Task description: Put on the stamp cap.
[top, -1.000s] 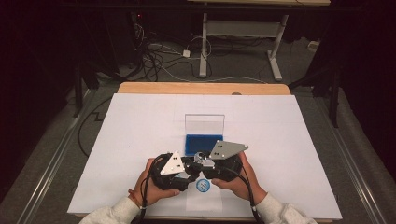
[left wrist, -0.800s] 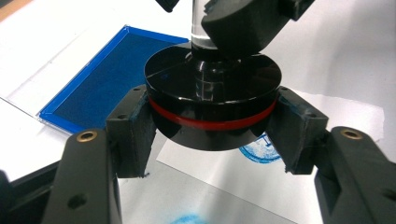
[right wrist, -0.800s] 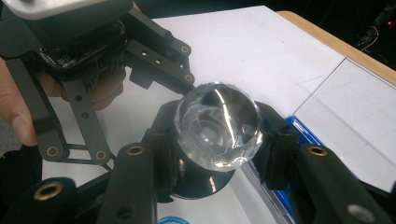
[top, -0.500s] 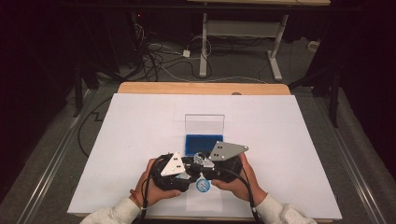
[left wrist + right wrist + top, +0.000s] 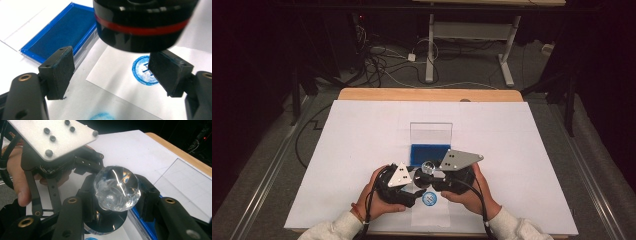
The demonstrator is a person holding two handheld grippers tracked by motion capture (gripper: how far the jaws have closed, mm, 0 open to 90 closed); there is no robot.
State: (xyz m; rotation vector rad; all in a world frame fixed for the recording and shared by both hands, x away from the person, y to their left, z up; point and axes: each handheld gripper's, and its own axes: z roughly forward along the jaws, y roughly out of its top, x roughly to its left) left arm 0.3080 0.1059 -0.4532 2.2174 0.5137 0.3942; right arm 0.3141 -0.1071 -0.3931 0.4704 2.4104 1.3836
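A stamp with a clear crystal knob and a black base with a red band hangs just above a paper slip. My right gripper is shut on the stamp's neck under the knob. My left gripper faces it from the left; its jaws have just been opening and stand apart on either side below the base, pressing on nothing. A round blue print marks the slip. The blue ink pad lies just beyond.
The pad's clear lid lies open behind it on the white sheet. A second, fainter blue print sits near the left gripper. The wooden table edge runs along the back, with cables on the floor beyond.
Both hands and the stamp sit where they were a second ago; the high view shows no clear shift.
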